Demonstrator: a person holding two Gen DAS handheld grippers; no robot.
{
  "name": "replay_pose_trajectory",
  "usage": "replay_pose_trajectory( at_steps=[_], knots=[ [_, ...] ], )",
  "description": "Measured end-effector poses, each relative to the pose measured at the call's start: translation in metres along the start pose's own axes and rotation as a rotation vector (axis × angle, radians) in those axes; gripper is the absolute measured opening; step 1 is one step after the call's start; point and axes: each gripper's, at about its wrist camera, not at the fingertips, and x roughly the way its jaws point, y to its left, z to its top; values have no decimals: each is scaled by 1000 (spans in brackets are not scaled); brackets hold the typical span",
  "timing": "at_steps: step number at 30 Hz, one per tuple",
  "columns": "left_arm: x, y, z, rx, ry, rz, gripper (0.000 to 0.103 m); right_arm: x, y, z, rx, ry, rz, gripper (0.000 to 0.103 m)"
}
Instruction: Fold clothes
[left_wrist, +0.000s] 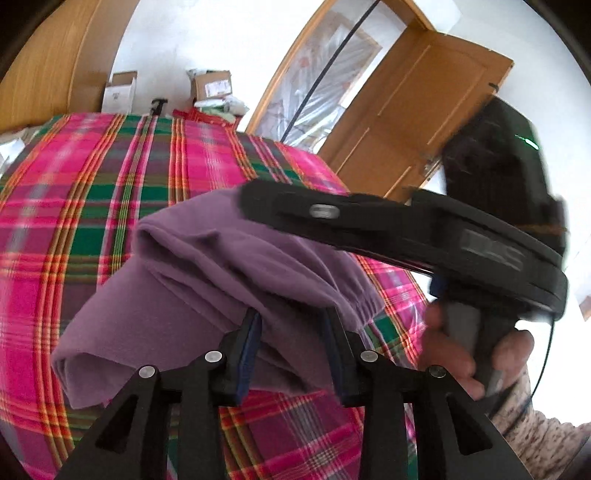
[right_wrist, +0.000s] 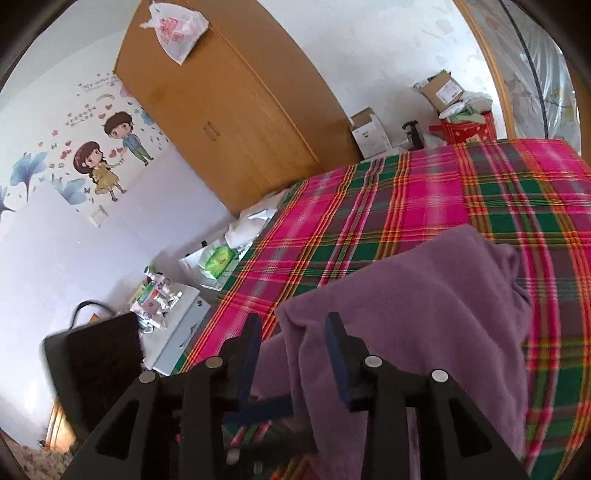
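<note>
A purple fleece garment (left_wrist: 207, 280) hangs bunched over the pink and green plaid bedspread (left_wrist: 74, 192). Its near edge sits between the blue pads of my left gripper (left_wrist: 291, 321), which is shut on it. An elastic cuff (left_wrist: 364, 306) droops to the right. My right gripper (left_wrist: 245, 197) reaches in from the right, blurred, with its tip at the garment's raised top; a hand (left_wrist: 454, 354) holds its handle. In the right wrist view the purple garment (right_wrist: 424, 314) runs down between the fingers of my right gripper (right_wrist: 291, 321), shut on a thick fold.
A wooden wardrobe (right_wrist: 236, 122) and cardboard boxes (right_wrist: 369, 133) stand beyond the bed. A cluttered white nightstand (right_wrist: 173, 325) is at the bed's left side, with a blurred black block (right_wrist: 92, 369) near it. An open wooden door (left_wrist: 417, 110) is at the right.
</note>
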Motion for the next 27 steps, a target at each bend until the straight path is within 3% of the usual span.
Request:
replay_pose_trajectory(
  at_steps=[3, 8, 16, 21, 23, 27],
  knots=[
    [2, -1, 2, -16, 14, 4, 35, -22, -9, -15, 24, -36, -43, 37],
    [0, 0, 5, -92, 32, -103, 35, -52, -38, -47, 138, -85, -105, 37],
    [25, -4, 12, -122, 93, -96, 36, -54, -54, -72, 171, -71, -138, 39],
    [29, -9, 23, -138, 90, -131, 36, -51, -61, -77, 198, -70, -131, 39],
    [29, -12, 28, -122, 83, -124, 17, -50, -61, -77, 204, -76, -126, 39],
    [29, -12, 40, -116, 51, -106, 10, -53, -61, -77, 202, -89, -113, 39]
  ],
)
